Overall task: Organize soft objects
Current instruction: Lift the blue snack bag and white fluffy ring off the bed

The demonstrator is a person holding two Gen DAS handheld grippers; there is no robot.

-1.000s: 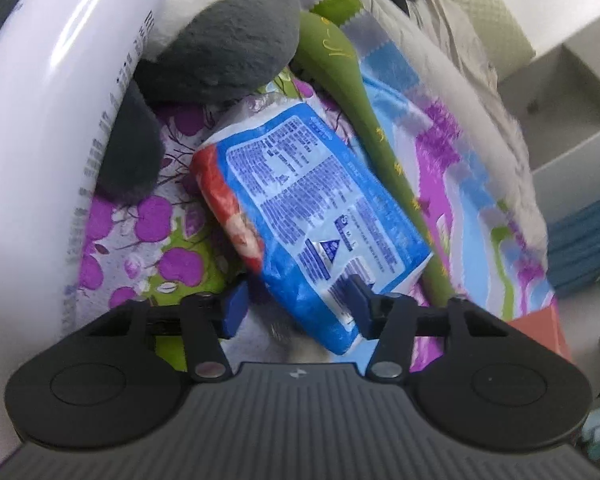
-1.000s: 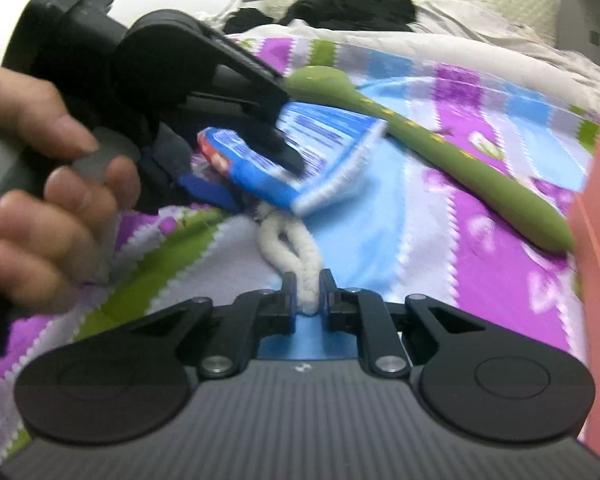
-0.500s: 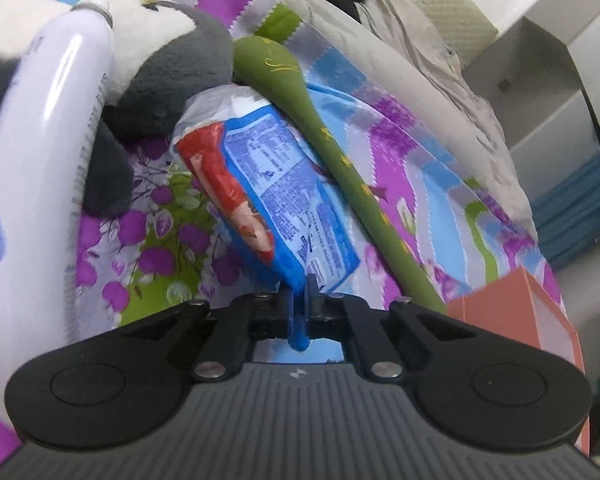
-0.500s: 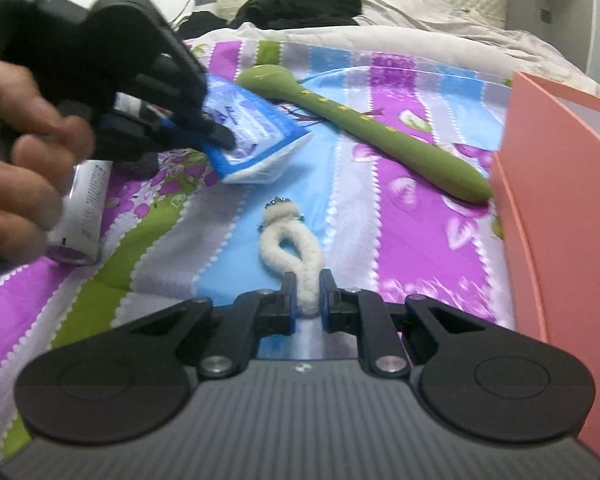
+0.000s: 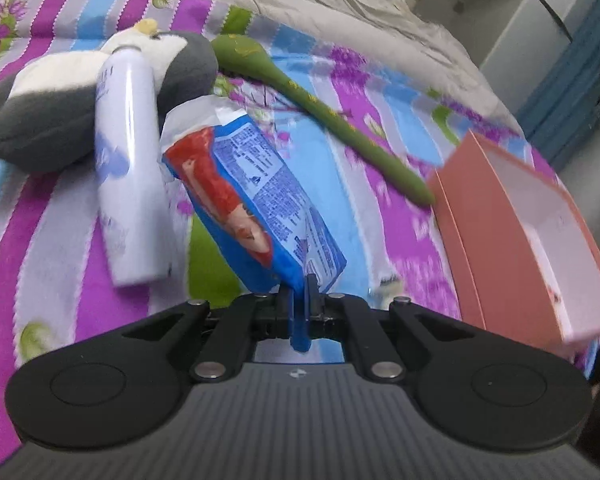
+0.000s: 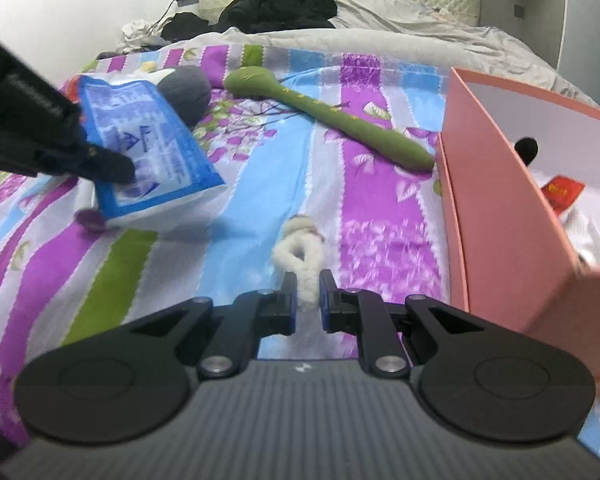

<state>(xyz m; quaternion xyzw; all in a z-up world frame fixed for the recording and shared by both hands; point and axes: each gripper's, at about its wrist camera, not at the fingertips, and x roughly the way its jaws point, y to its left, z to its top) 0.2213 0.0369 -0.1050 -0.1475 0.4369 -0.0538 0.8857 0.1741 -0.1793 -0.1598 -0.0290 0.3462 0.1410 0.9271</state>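
My left gripper (image 5: 299,294) is shut on the edge of a blue and red tissue pack (image 5: 252,200) and holds it above the bedspread; the pack also shows in the right wrist view (image 6: 148,152), with the left gripper (image 6: 100,162) at the left. My right gripper (image 6: 308,292) is shut on a white fluffy loop (image 6: 300,252) that hangs over the bed. A pink open box (image 6: 512,204) stands at the right, with white soft things inside; it also shows in the left wrist view (image 5: 480,248).
A grey and white plush penguin (image 5: 52,108), a white spray bottle (image 5: 130,184) and a long green plush stick (image 5: 332,116) lie on the striped bedspread (image 6: 380,208). Grey blanket and black clothes lie at the bed's head. A cabinet stands at the right.
My left gripper closed on the tissue pack and lifted it up and back from the bed. My right gripper lifted the white loop and pulled back; the pink box came into view.
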